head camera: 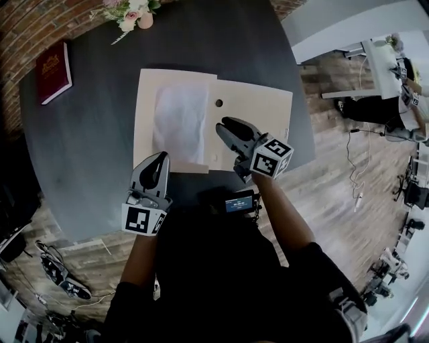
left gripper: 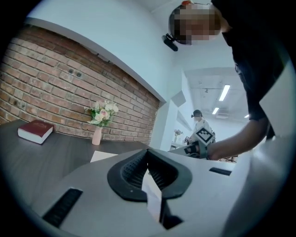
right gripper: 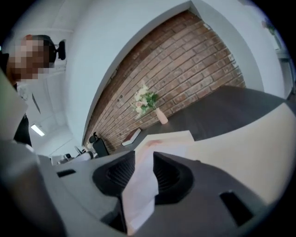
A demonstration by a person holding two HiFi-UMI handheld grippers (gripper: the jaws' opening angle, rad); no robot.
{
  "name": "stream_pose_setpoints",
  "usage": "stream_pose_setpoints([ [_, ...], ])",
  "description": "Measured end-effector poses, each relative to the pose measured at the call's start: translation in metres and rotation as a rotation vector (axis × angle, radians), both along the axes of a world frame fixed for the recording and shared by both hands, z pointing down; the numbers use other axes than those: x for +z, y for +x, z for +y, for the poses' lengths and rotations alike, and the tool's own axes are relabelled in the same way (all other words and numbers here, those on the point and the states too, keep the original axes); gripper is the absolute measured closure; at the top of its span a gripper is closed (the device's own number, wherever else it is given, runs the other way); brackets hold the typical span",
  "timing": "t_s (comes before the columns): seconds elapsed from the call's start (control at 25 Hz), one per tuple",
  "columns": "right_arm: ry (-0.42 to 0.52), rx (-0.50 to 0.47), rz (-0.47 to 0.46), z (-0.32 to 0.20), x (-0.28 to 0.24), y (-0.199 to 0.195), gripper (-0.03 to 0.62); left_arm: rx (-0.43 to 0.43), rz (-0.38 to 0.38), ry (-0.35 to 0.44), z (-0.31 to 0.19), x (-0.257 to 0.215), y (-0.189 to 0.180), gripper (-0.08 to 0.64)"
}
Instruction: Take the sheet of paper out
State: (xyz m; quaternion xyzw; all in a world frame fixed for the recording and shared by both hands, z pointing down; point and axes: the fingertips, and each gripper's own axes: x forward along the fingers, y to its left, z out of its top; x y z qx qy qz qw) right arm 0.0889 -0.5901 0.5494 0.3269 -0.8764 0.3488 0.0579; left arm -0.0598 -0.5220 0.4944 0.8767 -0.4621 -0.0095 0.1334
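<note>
**Q:** Where is the sheet of paper [head camera: 179, 124]?

**A:** It lies flat and white on a cream board [head camera: 146, 100], well in from the edge of my dark tabletop [head camera: 87, 141]. Its right edge runs along a tan folder [head camera: 258, 110] that overlaps the board. Whether the sheet goes under that folder I cannot tell.

**Q:** And your right gripper [head camera: 224, 127]?

**A:** It is over the tan folder, just beside the sheet's right edge, on my side of the small round hole [head camera: 219, 103] in the folder. Its jaws stand wide apart and press on nothing. In its own view the pale sheet and the board show beyond them.

**Q:** What about the other hand?

**A:** My left gripper [head camera: 159, 161] is at the near edge of the cream board, by its bottom left corner, pointing toward the sheet. Its jaws meet at the tips and hold nothing.

**Q:** Anything else on the tabletop?

**A:** A red book [head camera: 53, 72] lies at the far left. Pink-and-white flowers [head camera: 131, 12] stand at the far rim. Both are well apart from the paper.
</note>
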Motion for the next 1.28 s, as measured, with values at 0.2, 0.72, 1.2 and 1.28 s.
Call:
stream_pose_setpoints([
  [0.2,-0.144,-0.007,0.052,-0.029,0.044,-0.007,0.480,0.013,0.011,-0.025,-0.005,0.013,0.000,0.565],
  [0.72,-0.291,-0.103,0.338,-0.014,0.119,-0.029,0.480,-0.001,0.019,-0.101,-0.015,0.039,0.013,0.565],
  [1.2,-0.114,-0.163,0.649,-0.008,0.136,-0.031,0.502,0.024,0.030,-0.116,-0.018,0.047,0.011,0.565],
  [1.28,-0.095,-0.165,0.668,-0.009,0.137,-0.030,0.528,0.030,0.031,-0.118,-0.017,0.048,0.011,0.565],
])
